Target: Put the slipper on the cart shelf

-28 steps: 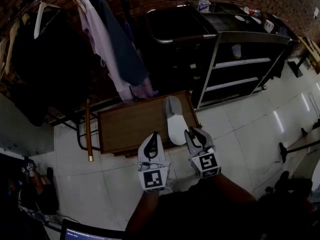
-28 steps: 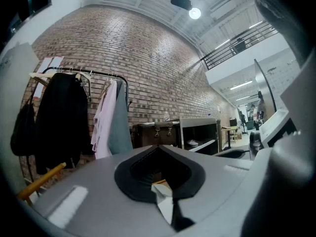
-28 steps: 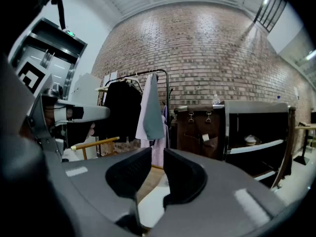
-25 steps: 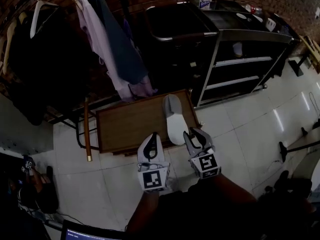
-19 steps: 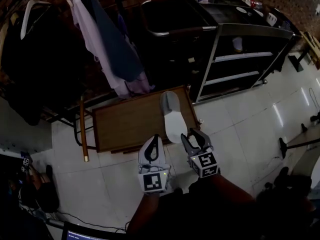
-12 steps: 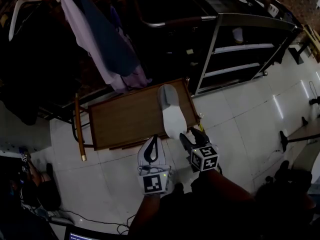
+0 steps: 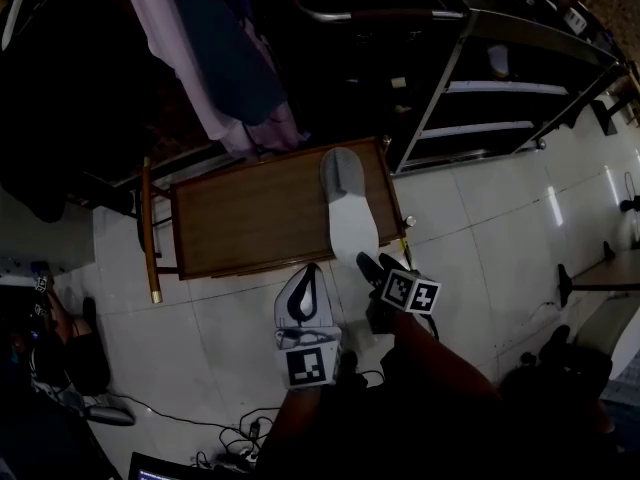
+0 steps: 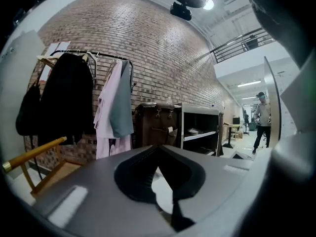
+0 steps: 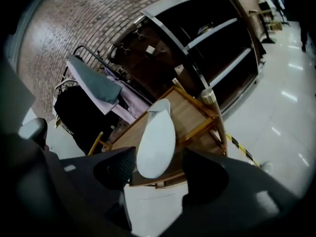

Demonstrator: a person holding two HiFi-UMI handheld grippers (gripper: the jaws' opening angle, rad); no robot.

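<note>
On a white tiled floor (image 7: 480,238), a white slipper (image 7: 350,218) is seen lying along the right end of a low wooden cart (image 7: 240,218). The right gripper (image 7: 375,265) is stretched forward to the slipper's near end, tilted, its jaws opening with the pads clear of it. The left gripper (image 7: 306,273) is held level just beside it, clenched on nothing.

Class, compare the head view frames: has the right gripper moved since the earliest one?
Yes. The right gripper has advanced toward the wooden table; its opening jaws now flank the slipper's near end.
</note>
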